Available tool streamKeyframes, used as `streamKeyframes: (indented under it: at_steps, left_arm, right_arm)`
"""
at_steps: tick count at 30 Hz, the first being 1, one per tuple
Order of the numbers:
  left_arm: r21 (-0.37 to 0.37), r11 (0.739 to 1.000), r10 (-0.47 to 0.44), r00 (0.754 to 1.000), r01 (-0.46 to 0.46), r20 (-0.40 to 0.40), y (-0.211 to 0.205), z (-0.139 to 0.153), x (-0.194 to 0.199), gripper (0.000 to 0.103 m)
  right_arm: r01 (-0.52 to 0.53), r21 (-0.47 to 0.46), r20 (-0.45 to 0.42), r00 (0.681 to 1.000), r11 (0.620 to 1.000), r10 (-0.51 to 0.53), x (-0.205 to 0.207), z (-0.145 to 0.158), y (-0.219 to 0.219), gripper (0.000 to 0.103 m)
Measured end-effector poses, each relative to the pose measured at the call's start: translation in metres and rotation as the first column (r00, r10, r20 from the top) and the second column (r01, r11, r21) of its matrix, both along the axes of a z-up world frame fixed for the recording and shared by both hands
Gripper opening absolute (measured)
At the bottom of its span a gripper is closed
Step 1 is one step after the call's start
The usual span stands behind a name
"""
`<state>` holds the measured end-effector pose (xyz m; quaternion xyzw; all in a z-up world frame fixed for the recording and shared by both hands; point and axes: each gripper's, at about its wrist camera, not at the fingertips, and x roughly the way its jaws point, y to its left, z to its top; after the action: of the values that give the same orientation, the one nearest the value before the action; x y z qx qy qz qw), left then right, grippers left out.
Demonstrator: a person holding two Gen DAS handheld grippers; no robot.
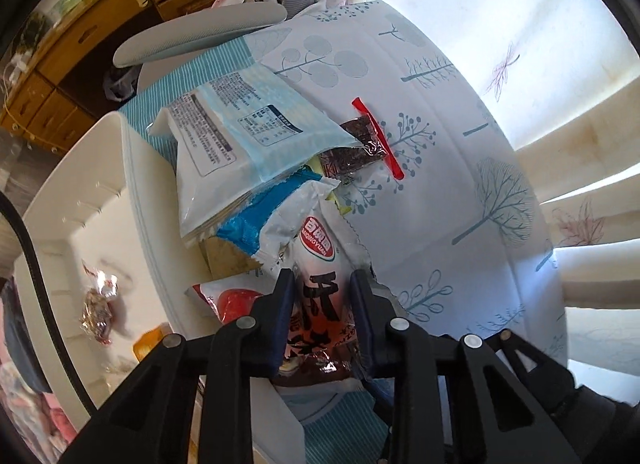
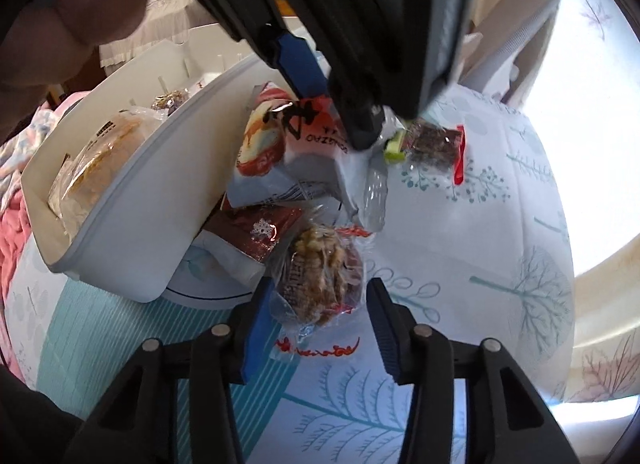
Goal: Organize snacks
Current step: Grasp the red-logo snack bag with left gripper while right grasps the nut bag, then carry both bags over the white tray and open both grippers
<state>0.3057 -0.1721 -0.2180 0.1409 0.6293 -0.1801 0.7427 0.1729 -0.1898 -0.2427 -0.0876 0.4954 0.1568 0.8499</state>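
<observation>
My left gripper (image 1: 322, 284) points down at a pile of snacks and is shut on a white and red packet (image 1: 318, 264) with large dark characters. The right wrist view shows the same grip from the side: the left gripper (image 2: 340, 116) pinches that packet (image 2: 308, 132). My right gripper (image 2: 320, 304) is open, its blue pads (image 2: 256, 328) on either side of a clear-wrapped nut snack (image 2: 320, 276) that lies on the tablecloth. The left pad is at the wrapper; a small gap shows on the right. A white storage box (image 2: 132, 204) beside the pile holds bread packets (image 2: 100, 168).
The pile includes a large pale blue packet (image 1: 224, 136), a blue and white packet (image 1: 256, 220), a dark packet with a red strip (image 1: 360, 148) and a dark red packet (image 2: 260, 232). A tree-print tablecloth (image 1: 460, 184) covers the table. Behind stand a grey chair armrest (image 1: 200, 32) and wooden drawers (image 1: 60, 64).
</observation>
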Motion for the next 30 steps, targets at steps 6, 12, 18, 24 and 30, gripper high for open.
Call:
streamKeyframes:
  at_steps: [6, 12, 18, 24, 30]
  left_arm:
    - [-0.094, 0.995, 0.031, 0.999, -0.034, -0.031, 0.011, 0.025, -0.009, 0.025]
    - [-0.133, 0.991, 0.035, 0.999, -0.035, -0.006, 0.02, 0.051, -0.022, 0.024]
    - [-0.199, 0.979, 0.05, 0.999, -0.047, 0.009, 0.039, 0.088, -0.043, 0.024]
    - [-0.244, 0.967, 0.085, 0.995, -0.069, 0.056, 0.066, 0.125, -0.065, 0.024]
    - [-0.268, 0.956, 0.148, 0.986, -0.122, 0.076, 0.1, 0.147, -0.083, 0.024]
  right_arm:
    - [0.093, 0.058, -0.078, 0.993, 0.994, -0.088, -0.002, -0.002, -0.01, 0.043]
    - [0.19, 0.093, -0.14, 0.974, 0.977, -0.176, -0.017, 0.003, -0.02, 0.042]
    - [0.274, 0.114, -0.177, 0.952, 0.955, -0.252, -0.041, 0.011, -0.023, 0.029]
    - [0.325, 0.139, -0.194, 0.935, 0.935, -0.296, -0.055, 0.025, -0.027, 0.025]
    - [0.346, 0.161, -0.16, 0.934, 0.924, -0.321, -0.067, 0.05, -0.02, 0.025]
